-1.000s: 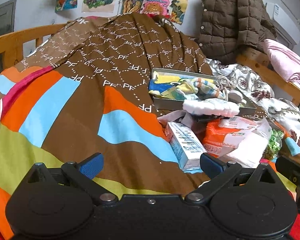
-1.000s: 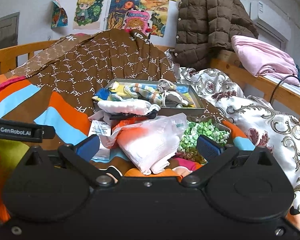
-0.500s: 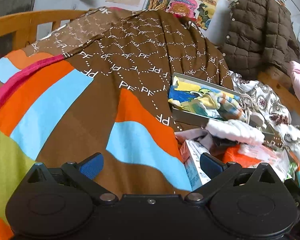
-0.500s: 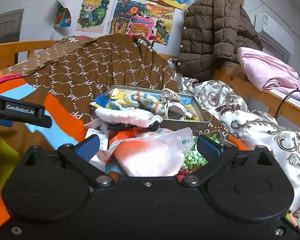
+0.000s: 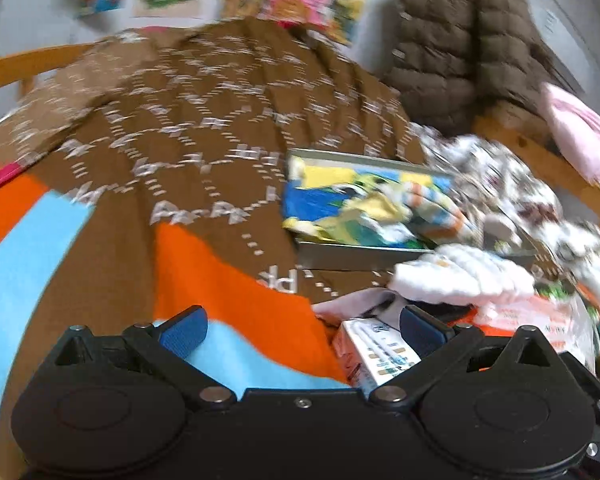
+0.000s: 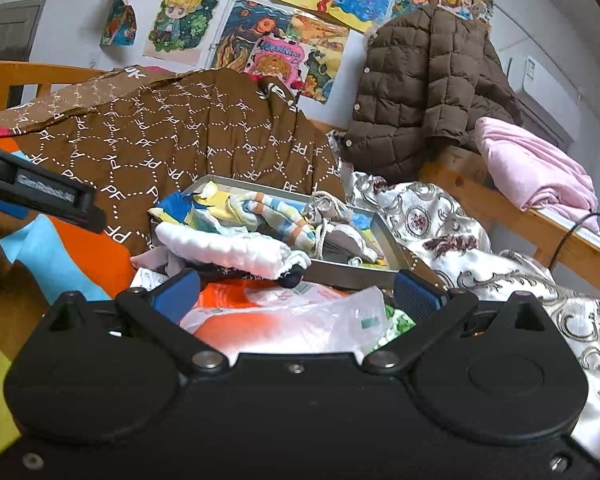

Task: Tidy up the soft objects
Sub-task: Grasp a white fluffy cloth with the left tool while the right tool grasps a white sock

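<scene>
A grey metal tray (image 6: 352,274) (image 5: 364,254) sits on the bed, filled with colourful cloths (image 6: 236,210) and a drawstring pouch (image 6: 332,216). A folded white towel (image 6: 224,246) (image 5: 464,272) lies over its near edge. In front of it lies an orange-and-white plastic pack (image 6: 284,316) (image 5: 536,314), with a small white carton (image 5: 376,354) and a bag of green pieces (image 6: 398,322) beside it. My right gripper (image 6: 296,294) is open just above the plastic pack. My left gripper (image 5: 302,326) is open over the striped blanket, left of the pile. The left view is blurred.
A brown patterned quilt (image 6: 188,136) is heaped behind the tray. A white ornate bedspread (image 6: 480,264) lies to the right. A brown puffer jacket (image 6: 428,88) and a pink cloth (image 6: 536,164) rest on the wooden bed rail (image 6: 540,220). The striped blanket (image 5: 80,248) spreads to the left.
Both grippers moved forward toward the pile and tray. The left view swung right and is now motion-blurred. Both stay open.
</scene>
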`<state>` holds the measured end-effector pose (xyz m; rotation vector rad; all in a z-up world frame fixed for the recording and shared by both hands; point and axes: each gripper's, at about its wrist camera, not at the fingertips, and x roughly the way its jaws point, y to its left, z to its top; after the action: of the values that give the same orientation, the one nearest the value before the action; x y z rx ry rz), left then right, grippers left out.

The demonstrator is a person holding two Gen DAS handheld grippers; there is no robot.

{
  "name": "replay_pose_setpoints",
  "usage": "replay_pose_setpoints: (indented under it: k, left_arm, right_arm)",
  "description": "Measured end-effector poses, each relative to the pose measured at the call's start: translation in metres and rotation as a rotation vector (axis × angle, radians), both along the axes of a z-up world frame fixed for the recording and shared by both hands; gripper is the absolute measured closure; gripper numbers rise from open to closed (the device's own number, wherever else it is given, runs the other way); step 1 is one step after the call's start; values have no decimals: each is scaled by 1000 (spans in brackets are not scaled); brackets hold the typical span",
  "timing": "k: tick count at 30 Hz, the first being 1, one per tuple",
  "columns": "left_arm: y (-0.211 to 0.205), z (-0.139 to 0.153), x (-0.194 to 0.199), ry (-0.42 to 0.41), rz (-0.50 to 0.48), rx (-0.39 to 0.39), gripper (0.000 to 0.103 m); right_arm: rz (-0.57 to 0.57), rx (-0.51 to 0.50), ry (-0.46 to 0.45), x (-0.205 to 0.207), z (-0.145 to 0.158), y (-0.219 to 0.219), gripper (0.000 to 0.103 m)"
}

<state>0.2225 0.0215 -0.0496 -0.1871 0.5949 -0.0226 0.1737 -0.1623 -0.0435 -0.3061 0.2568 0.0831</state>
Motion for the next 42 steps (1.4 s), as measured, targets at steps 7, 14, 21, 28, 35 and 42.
replay_pose_setpoints:
  k: [7, 14, 21, 28, 35, 42]
  left_arm:
    - [3, 2, 26, -45, -180, 77, 1]
    - [7, -9, 48, -16, -342, 32, 11]
    - [2, -8, 51, -30, -394, 39, 11]
    - [1, -9, 51, -26, -409, 40, 11]
    - [3, -10, 53, -21, -408, 9, 11]
    - [-10, -12, 49, -25, -470, -35, 17]
  right_arm:
    - [0, 17, 1, 16, -8, 1, 1]
    - [39, 28, 9, 33, -4, 10, 13]
    - [124, -139, 13, 59, 4, 35, 30]
    - [175, -269, 81, 85, -5, 59, 44]
    - [178, -323, 146, 97, -12, 75, 77]
    - [161, -185, 172, 100, -5, 57, 96]
